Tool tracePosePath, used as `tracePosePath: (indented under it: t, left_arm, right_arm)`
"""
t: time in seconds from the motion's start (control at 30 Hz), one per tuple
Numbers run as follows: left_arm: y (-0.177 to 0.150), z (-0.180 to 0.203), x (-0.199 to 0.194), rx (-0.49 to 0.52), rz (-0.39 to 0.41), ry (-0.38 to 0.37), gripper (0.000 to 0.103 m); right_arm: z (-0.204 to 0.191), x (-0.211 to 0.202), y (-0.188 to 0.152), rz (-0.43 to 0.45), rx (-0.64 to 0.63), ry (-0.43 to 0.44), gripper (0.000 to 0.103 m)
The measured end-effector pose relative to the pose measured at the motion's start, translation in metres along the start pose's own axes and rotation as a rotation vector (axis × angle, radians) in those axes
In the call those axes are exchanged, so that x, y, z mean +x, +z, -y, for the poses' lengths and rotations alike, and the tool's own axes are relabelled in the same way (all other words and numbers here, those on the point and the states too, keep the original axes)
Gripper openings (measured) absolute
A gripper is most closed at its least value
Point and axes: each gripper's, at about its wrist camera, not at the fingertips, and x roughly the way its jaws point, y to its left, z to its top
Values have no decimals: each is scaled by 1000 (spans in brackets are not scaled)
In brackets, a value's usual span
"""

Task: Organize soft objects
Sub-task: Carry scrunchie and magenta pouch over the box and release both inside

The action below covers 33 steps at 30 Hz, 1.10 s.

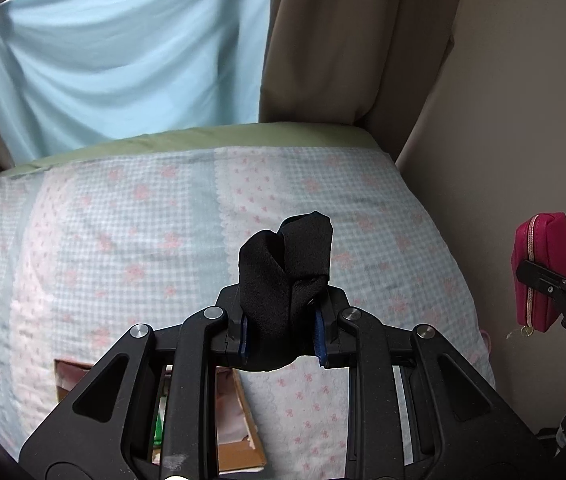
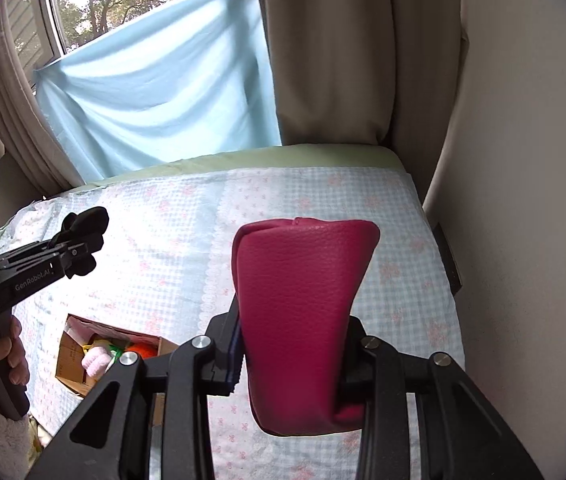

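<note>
Bed (image 1: pixel 131 240) under a checked floral cover, blue sheet (image 1: pixel 115 48) and beige curtain (image 1: pixel 343 40) behind. Left gripper (image 1: pixel 281 330) clamped narrow on a black cloth bundle (image 1: pixel 283 264), held up over the bed. Right gripper (image 2: pixel 291 360) pinches a pink zip pouch (image 2: pixel 303 300) across its middle, also above the bed, near the wall. Left hand (image 2: pixel 1 356) grips its handle. Cardboard box (image 2: pixel 79 360) with soft toys sits lower left on the cover.
</note>
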Motion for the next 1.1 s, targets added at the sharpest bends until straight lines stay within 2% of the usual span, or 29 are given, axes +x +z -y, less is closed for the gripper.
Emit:
tracePosePath:
  t: [0.3,0.53,0.67,0.83,1.0,1.1]
  left_arm:
    - [-58,-117,-72,-29,-11,7,20]
    - [-88,-205,-94,-3,-68,35,20]
    - [-108,-246,-84,-7,-126,53,20]
    - [-138,-284,-67,-80,-201,58,20]
    - [-167,-297,-38,-106,-283,75,20]
    - [-183,-299,-13,-98,-358,79,20]
  right_arm:
    - [-137,-6,-6,2,-7,65,32]
    - [-225,18,-25,-53,18,103,32]
    - [-261,48,-45,-135,11,134,32]
    - [-292,91,-73,-254,-37,165,32]
    - [-306,140,-96,-362,-49,198,32]
    - [-310,171,-108,-435,-28,205,32]
